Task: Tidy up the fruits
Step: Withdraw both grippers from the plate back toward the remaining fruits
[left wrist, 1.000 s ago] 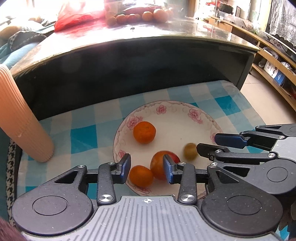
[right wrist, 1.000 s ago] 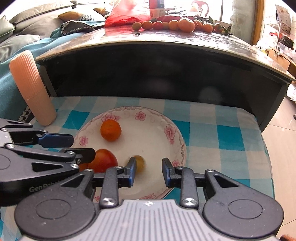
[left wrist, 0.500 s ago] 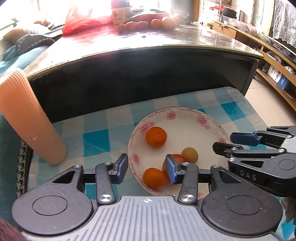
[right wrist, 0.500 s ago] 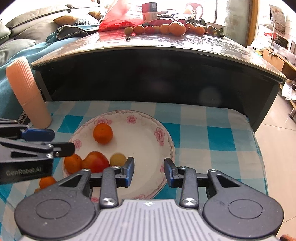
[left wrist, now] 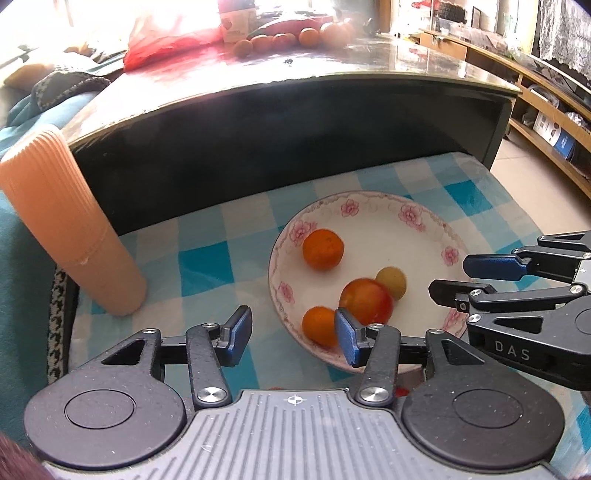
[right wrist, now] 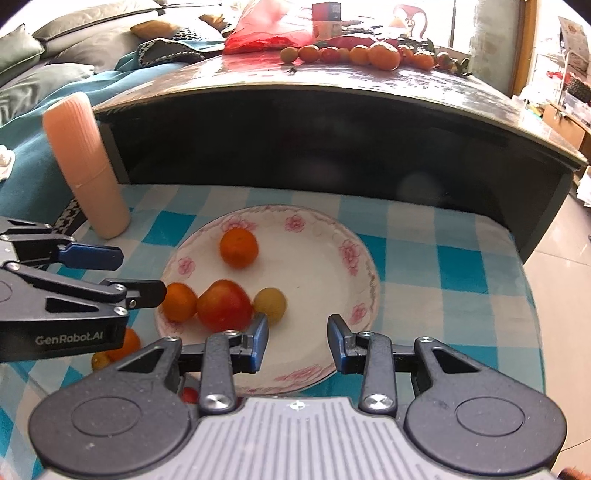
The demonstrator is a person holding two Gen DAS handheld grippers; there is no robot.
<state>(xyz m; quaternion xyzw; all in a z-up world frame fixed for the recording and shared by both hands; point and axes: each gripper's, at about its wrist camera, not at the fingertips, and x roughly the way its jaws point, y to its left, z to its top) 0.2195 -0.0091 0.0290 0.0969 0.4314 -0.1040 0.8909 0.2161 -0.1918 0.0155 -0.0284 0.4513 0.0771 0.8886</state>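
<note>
A white plate with pink flowers (left wrist: 417, 218) (right wrist: 347, 243) sits on the blue checked cloth. It holds two oranges (left wrist: 323, 249) (left wrist: 317, 325), a red-orange apple (left wrist: 365, 301) (right wrist: 223, 304) and a small yellow fruit (left wrist: 392, 282) (right wrist: 270, 304). My left gripper (left wrist: 291, 336) is open and empty, just left of the plate's near rim. My right gripper (right wrist: 297, 339) is open and empty over the plate's near edge. More small fruit (right wrist: 123, 345) lie on the cloth left of the plate, partly hidden by the left gripper.
A ribbed peach cylinder (left wrist: 70, 225) (right wrist: 86, 166) stands at the cloth's left edge. Behind the cloth rises a dark table (right wrist: 332, 122) carrying a row of oranges (right wrist: 369, 53) and a red bag (right wrist: 273, 31). Tiled floor (right wrist: 565, 266) lies to the right.
Both grippers have drawn back and apart from the plate, the left one shifting left off the fruit. The plate and fruit stay put; both grippers stay open.
</note>
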